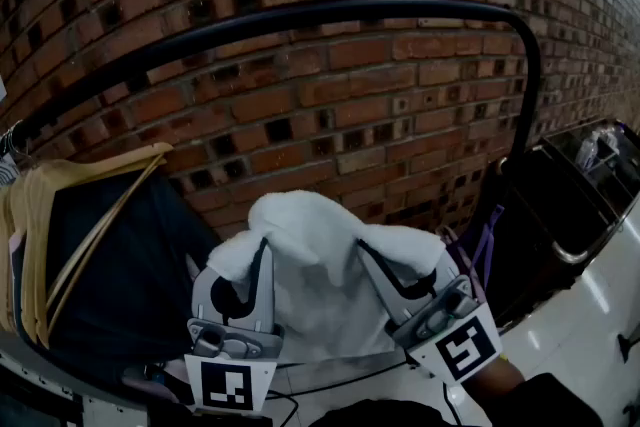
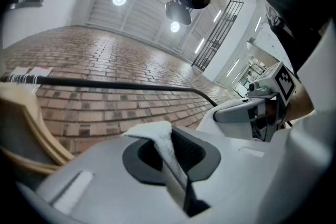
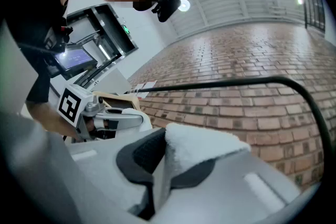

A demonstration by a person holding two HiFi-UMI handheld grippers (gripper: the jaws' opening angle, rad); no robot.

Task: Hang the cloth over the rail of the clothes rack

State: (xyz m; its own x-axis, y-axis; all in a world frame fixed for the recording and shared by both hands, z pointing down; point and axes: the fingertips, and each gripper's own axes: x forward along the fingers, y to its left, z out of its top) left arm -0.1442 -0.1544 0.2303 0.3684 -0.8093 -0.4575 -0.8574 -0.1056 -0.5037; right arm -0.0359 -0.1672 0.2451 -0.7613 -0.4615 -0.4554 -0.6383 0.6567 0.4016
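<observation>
A white fluffy cloth (image 1: 320,260) hangs between my two grippers, held up below the black rail (image 1: 300,17) of the clothes rack. My left gripper (image 1: 258,255) is shut on the cloth's left edge, and a white strip of the cloth (image 2: 163,144) runs between its jaws. My right gripper (image 1: 372,258) is shut on the cloth's right edge, where a thick fold of cloth (image 3: 202,147) bulges from the jaws. The rail (image 2: 105,84) crosses in front of a brick wall in the left gripper view, and the same rail (image 3: 236,84) bends downward at the right in the right gripper view.
Wooden hangers (image 1: 60,235) with dark garments (image 1: 140,265) hang at the left end of the rail. The brick wall (image 1: 350,115) stands close behind the rack. A dark trolley or bin (image 1: 570,185) stands at the right on a pale floor (image 1: 580,335).
</observation>
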